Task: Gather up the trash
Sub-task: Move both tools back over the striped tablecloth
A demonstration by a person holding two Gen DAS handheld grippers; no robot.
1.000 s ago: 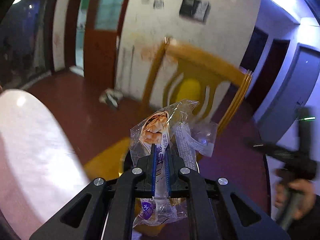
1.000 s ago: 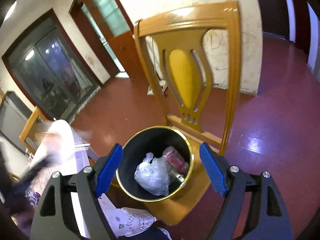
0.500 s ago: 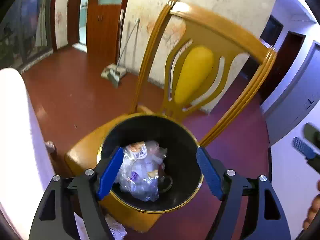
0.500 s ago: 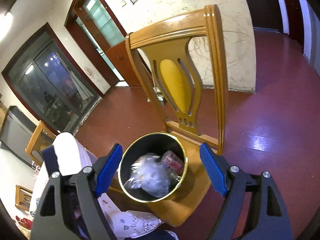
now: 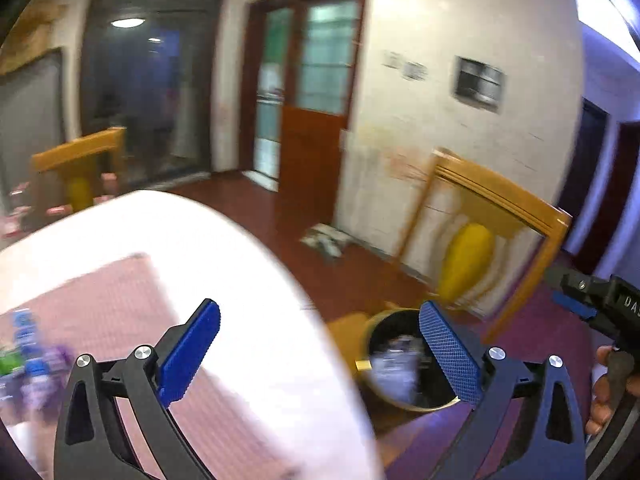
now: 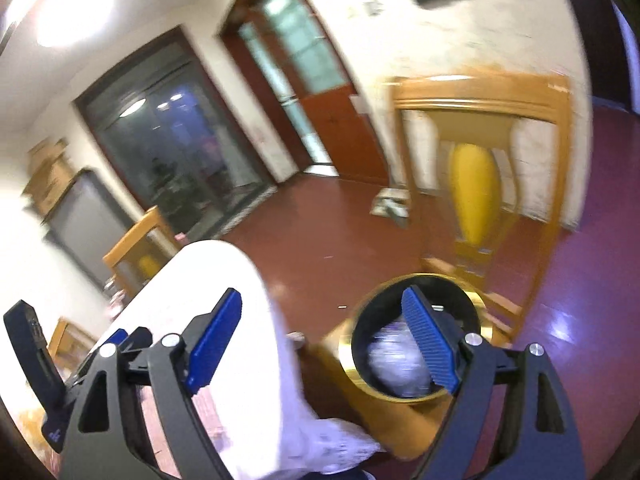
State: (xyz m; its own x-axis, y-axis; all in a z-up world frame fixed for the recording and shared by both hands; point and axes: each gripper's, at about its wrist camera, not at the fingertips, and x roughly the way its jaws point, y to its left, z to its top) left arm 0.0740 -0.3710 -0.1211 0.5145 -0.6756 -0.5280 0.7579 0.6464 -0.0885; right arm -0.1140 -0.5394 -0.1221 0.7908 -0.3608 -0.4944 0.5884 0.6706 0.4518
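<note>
Both hand-held grippers, left (image 5: 320, 354) and right (image 6: 328, 338), gape wide, empty.

You have two grippers, the left gripper (image 5: 320, 354) and the right gripper (image 6: 322, 340), both spread wide with nothing between them. There's one gold-rimmed trash bin (image 6: 360, 354), two wooden chairs (image 6: 480, 152) (image 6: 138, 248), and one white table (image 5: 224, 264).

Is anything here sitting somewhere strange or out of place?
Yes: the black trash bin with a gold rim stands on the seat of the wooden chair, not on the floor. A pale bundle also lies on the red floor near the wall; blur hides what it is.
</note>
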